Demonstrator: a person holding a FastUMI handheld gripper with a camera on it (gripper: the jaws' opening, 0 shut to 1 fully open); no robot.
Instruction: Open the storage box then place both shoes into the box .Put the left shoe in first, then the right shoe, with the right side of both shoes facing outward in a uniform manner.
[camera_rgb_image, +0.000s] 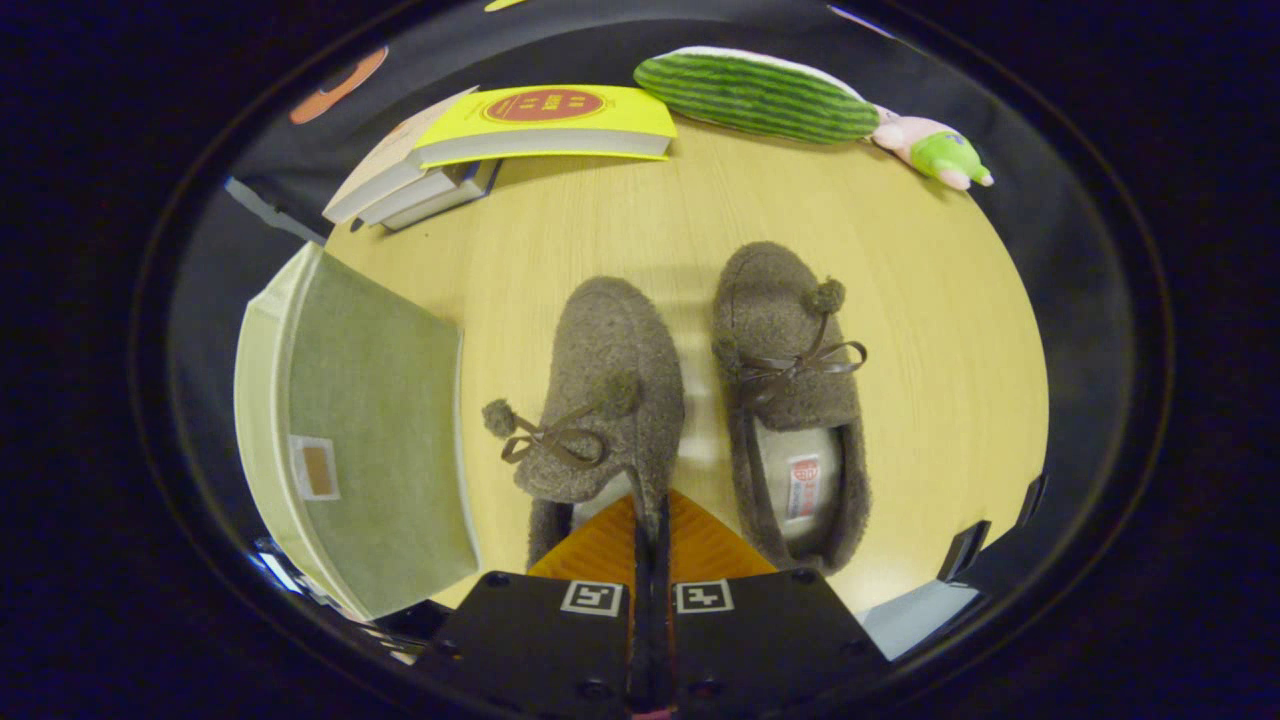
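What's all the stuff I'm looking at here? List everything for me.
Slippers: two, brown and fuzzy with bows and pompoms, side by side on the table; left shoe just ahead of the jaws, its side wall pinched between them; right shoe beside it.
Storage box: one, pale green fabric, left of the shoes.
Books: a small stack, top cover yellow, beyond the box.
Plush toy, watermelon-striped: one, green, at the table's far edge.
Small plush: one, pink and green, next to it.
Table: one, light wood.
Gripper: one, jaws closed on the left shoe's side wall.
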